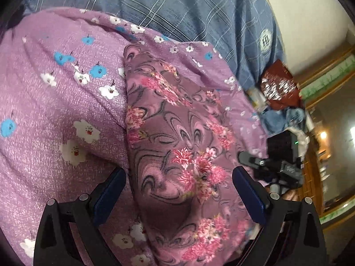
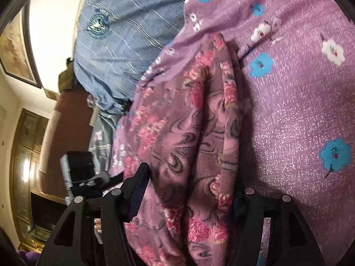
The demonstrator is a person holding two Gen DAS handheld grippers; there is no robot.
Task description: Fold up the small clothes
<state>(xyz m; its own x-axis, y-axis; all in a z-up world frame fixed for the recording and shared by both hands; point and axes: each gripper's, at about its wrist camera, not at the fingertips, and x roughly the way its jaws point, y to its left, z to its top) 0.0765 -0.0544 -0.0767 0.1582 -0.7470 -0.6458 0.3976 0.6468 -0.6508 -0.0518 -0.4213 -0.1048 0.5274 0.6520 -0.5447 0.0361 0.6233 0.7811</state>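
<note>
A small mauve garment with pink flowers and grey swirls (image 1: 177, 146) lies folded lengthwise on a purple flowered bedspread (image 1: 55, 102). My left gripper (image 1: 178, 181) is open, its blue-padded fingers (image 1: 111, 192) astride the garment's near part, just above it. The right gripper shows in the left wrist view (image 1: 266, 166) at the garment's far edge. In the right wrist view the garment (image 2: 193, 133) runs bunched in long folds between my right gripper's (image 2: 188, 188) open fingers (image 2: 138, 190); the right finger is mostly hidden by cloth.
A blue plaid quilt (image 1: 177, 6) lies behind the bedspread, also in the right wrist view (image 2: 124, 40). A red patterned cloth (image 1: 279, 86) and blue clothes (image 1: 281, 117) are piled at the bed's edge. Wooden furniture (image 2: 26, 155) and a framed picture (image 2: 15, 51) stand beyond.
</note>
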